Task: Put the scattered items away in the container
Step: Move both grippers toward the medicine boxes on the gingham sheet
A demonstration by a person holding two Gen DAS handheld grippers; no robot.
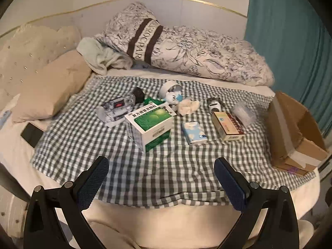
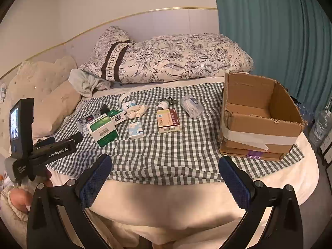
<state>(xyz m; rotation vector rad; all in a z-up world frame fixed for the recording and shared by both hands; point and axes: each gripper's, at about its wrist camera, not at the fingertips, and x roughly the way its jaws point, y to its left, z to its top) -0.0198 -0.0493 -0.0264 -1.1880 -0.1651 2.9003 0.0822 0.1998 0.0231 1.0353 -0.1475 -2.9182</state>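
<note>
Scattered items lie on a green checked cloth [image 1: 166, 166] on the bed. Among them are a green and white box [image 1: 152, 125] [image 2: 102, 128], a blue tissue pack [image 1: 194, 132] [image 2: 136, 130], a red and cream box [image 1: 228, 127] [image 2: 168, 120], a crumpled tissue [image 1: 188, 106], a clear plastic jar [image 1: 243, 113] [image 2: 191, 105] and a patterned wipes pack [image 1: 117, 109]. An open cardboard box [image 1: 294, 132] [image 2: 259, 116] stands at the right. My left gripper [image 1: 161, 166] and right gripper [image 2: 166, 164] are both open and empty, over the cloth's near edge.
A floral pillow [image 1: 186, 51] and beige cushions [image 1: 41, 83] line the back and left. A dark phone [image 1: 31, 133] lies left of the cloth. A teal curtain [image 2: 280, 41] hangs at the right. The left hand-held device [image 2: 41, 151] shows at the right wrist view's left edge.
</note>
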